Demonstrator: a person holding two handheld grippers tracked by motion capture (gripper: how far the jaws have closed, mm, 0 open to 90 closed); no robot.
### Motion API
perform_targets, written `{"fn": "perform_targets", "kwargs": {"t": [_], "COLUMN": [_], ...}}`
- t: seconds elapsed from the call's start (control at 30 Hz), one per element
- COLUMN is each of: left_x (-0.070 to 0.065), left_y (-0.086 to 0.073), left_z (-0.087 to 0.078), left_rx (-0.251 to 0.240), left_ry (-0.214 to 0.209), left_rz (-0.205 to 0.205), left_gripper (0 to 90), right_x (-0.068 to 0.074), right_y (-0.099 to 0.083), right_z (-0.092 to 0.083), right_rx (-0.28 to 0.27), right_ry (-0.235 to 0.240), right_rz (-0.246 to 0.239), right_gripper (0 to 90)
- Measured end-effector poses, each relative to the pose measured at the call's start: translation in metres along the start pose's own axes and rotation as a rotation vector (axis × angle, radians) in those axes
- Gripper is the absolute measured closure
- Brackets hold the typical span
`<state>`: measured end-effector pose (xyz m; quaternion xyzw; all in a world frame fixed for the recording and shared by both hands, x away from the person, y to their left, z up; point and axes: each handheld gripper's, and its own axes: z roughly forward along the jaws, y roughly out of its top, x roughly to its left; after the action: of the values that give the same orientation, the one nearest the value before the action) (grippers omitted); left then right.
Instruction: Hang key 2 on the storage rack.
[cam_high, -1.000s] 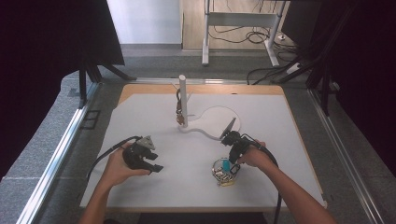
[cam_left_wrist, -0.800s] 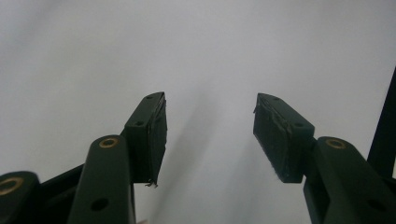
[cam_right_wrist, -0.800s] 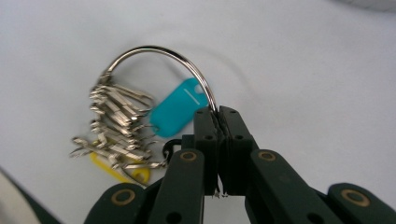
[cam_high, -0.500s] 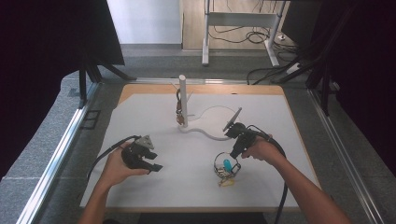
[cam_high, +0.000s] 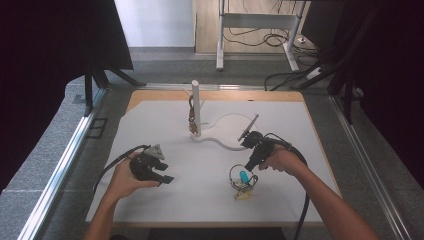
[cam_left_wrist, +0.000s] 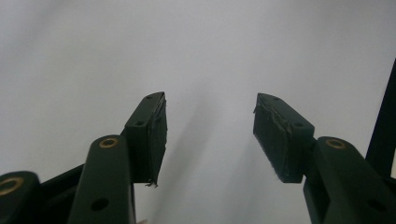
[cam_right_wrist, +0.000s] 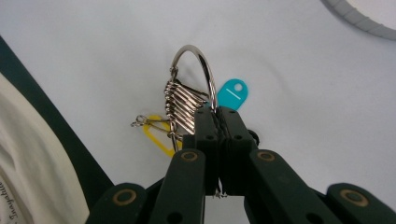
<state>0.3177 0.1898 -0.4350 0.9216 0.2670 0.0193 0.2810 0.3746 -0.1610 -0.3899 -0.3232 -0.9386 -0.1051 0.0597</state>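
Metal key ring (cam_right_wrist: 194, 77) with coloured tags hangs pinched in the right gripper (cam_right_wrist: 218, 116) above the desk's (cam_high: 165, 120) front-right part, likely bound next for the white post (cam_high: 196, 107), while the left gripper (cam_left_wrist: 208, 128) rests spread and empty.

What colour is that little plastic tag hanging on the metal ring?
The tag on the ring is turquoise blue with a white line, clearest in the right gripper view.

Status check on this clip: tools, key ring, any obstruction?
Right tool shut on key ring, tags dangling. Left tool open, nothing between its pads. White post stands apart; path unobstructed.
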Motion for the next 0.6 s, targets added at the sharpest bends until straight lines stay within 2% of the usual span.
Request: {"fn": "perform_targets", "kwargs": {"t": [0.37, 0.6], "left_x": [0.001, 0.001], "left_y": [0.0, -0.001], "left_z": [-0.001, -0.004], "left_rx": [-0.006, -0.011], "left_ry": [0.002, 0.002], "left_rz": [0.0, -0.004], "left_gripper": [45.2, 45.3], "right_x": [0.007, 0.013], "right_y": [-0.002, 0.0], "right_z": [0.001, 0.008], "right_rx": [0.001, 0.037], "right_ry": [0.046, 0.079], "right_rz": [-0.053, -0.102], "right_gripper": [87.2, 86.6]}}
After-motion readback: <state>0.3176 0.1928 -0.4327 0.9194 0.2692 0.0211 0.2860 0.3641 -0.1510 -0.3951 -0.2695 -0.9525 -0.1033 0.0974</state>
